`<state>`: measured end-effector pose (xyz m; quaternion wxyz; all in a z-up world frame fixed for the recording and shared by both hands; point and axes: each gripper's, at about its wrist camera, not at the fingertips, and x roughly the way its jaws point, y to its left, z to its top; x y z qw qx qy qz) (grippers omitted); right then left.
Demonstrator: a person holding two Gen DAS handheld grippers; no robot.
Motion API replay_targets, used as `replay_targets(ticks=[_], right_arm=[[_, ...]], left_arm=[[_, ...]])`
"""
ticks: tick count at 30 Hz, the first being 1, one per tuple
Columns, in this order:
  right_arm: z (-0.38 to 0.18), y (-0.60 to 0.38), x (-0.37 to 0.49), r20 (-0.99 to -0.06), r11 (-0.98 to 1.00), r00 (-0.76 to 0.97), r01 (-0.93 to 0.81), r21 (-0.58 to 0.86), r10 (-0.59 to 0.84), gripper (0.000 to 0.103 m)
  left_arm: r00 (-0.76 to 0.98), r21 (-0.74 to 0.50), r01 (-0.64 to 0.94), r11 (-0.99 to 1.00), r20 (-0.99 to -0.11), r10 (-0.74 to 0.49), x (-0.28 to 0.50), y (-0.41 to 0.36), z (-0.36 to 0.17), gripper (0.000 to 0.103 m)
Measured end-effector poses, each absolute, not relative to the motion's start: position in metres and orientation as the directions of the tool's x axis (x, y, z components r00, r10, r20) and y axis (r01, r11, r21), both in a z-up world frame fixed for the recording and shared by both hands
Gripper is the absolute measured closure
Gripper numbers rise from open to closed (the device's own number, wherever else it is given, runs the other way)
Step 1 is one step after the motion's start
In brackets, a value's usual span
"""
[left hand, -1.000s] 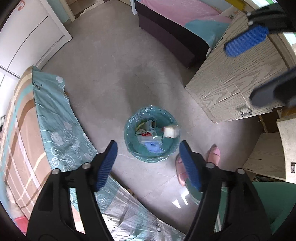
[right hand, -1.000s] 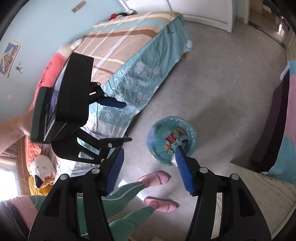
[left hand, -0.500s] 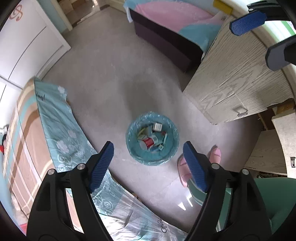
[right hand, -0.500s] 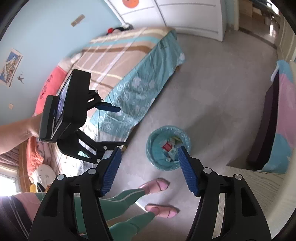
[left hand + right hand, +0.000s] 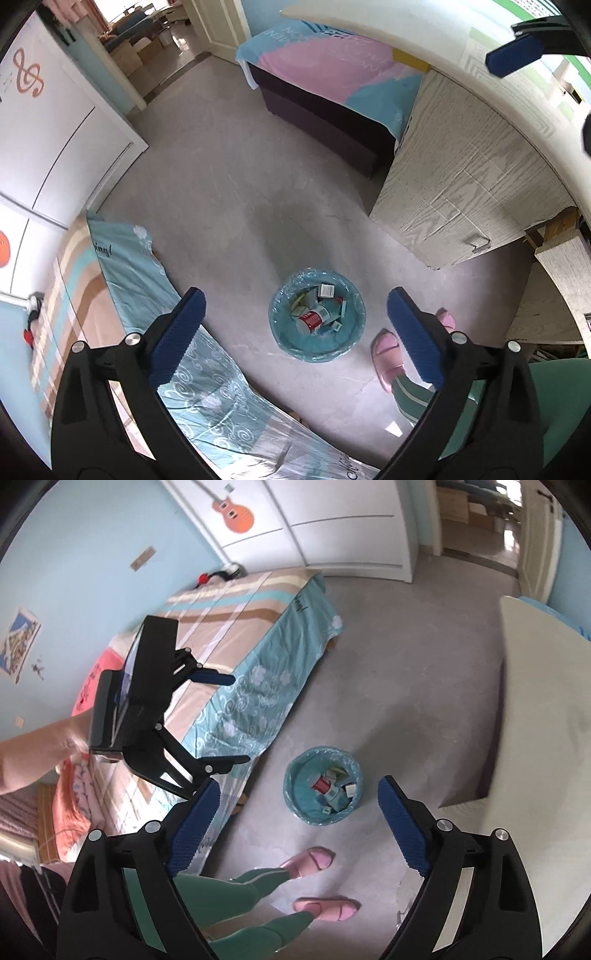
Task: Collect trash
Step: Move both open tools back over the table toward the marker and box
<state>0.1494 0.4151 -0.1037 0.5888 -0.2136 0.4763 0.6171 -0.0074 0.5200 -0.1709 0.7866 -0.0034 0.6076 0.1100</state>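
Both grippers have risen away from the round bin lined with a blue plastic bag (image 5: 317, 319); the left gripper (image 5: 295, 332) and right gripper (image 5: 295, 825) are opening wide, nothing between their jaws; the boxes and red can (image 5: 312, 319) now lie in the bin, far below the jaws, so that drop looks done; bare grey floor (image 5: 229, 192) ahead, the bed's teal sheet edge (image 5: 147, 280) just left of the jaws.

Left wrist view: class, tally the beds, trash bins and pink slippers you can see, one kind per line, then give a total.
Beds: 2 (striped bed, pink-and-blue bed)
Trash bin: 1
Pink slippers: 2 (full-view slipper, half-hidden slipper)
Total: 5
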Motion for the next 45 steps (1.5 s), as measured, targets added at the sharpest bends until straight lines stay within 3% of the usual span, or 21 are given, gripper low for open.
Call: replay_targets(ticks=[9, 18, 31, 45], right_arm=[[-0.074, 0.357, 0.170, -0.794, 0.222, -0.129, -0.922, 0.316, 0.594, 0.015], [-0.056, 0.237, 0.205, -0.772, 0.404, 0.051, -0.873, 0.273, 0.633, 0.015], [-0.062, 0.017, 0.242, -0.789, 0.728, 0.337, -0.658, 0.193, 0.514, 0.015], [-0.098, -0.119, 0.282, -0.802, 0.831, 0.386, -0.508, 0.228, 0.456, 0.015]], left_arm=[[0.300, 0.156, -0.086, 0.984, -0.938, 0.175, 0.025, 0.481, -0.135, 0.007], [0.390, 0.109, 0.063, 0.992, -0.918, 0.076, 0.085, 0.406, -0.107, 0.007], [0.445, 0.114, 0.431, 0.895, -0.890, -0.101, 0.196, 0.240, -0.087, 0.007], [0.364, 0.127, 0.727, 0.675, -0.905, -0.222, 0.320, 0.061, -0.116, 0.007]])
